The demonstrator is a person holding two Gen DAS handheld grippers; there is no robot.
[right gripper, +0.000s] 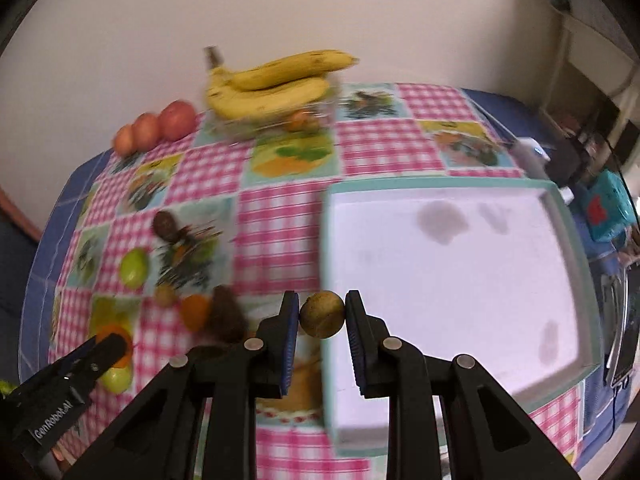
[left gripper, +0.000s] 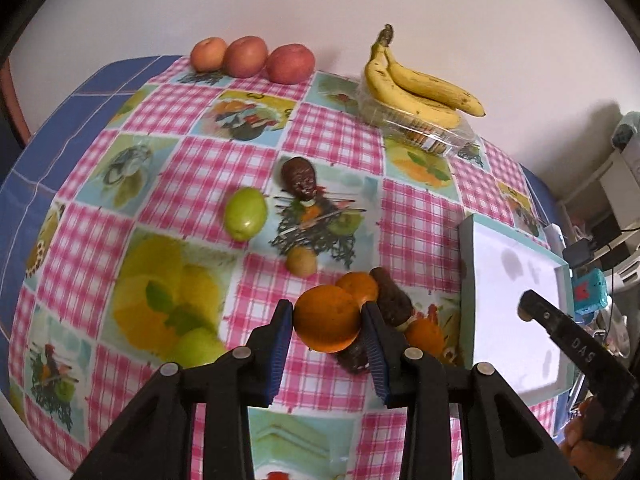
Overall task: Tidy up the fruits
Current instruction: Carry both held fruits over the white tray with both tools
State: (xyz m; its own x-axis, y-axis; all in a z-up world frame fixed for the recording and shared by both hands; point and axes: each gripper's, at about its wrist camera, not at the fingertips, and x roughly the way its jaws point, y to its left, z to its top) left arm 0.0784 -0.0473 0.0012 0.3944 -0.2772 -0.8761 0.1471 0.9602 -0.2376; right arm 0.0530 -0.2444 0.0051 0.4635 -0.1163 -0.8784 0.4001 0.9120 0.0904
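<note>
Left gripper (left gripper: 326,320) clamps an orange (left gripper: 327,317) between its blue pads, both pads pressed against the fruit's sides. A second orange (left gripper: 357,286) sits just behind it, touching a dark brown fruit (left gripper: 394,300) to its right. Another dark fruit lies under the held orange, mostly hidden by the right finger; its shape cannot be made out.

Right gripper (right gripper: 322,315) holds a small brownish-yellow round fruit (right gripper: 322,314), pads tight on both sides, over the near left edge of the white tray (right gripper: 440,272). The tray has a pale green rim and grey smudges on its floor. In the left wrist view the tray (left gripper: 516,280) appears at the right, partly covered by the right gripper's finger.

On the checkered tablecloth of the counter (left gripper: 332,136): a green apple (left gripper: 245,213) left of centre, a dark wrinkled fruit (left gripper: 298,176) near it, a small kiwi-like fruit (left gripper: 301,261) closer in. Three reddish round fruits (left gripper: 245,56) line the far edge by the wall. Bananas (left gripper: 416,84) rest on a clear plastic box (left gripper: 424,128); its contents are unclear.

The right wrist view is motion-blurred; the fruits on its left side are smeared, and the left gripper is cut off at the lower left corner. Clutter past the counter's right edge is too small to identify.
</note>
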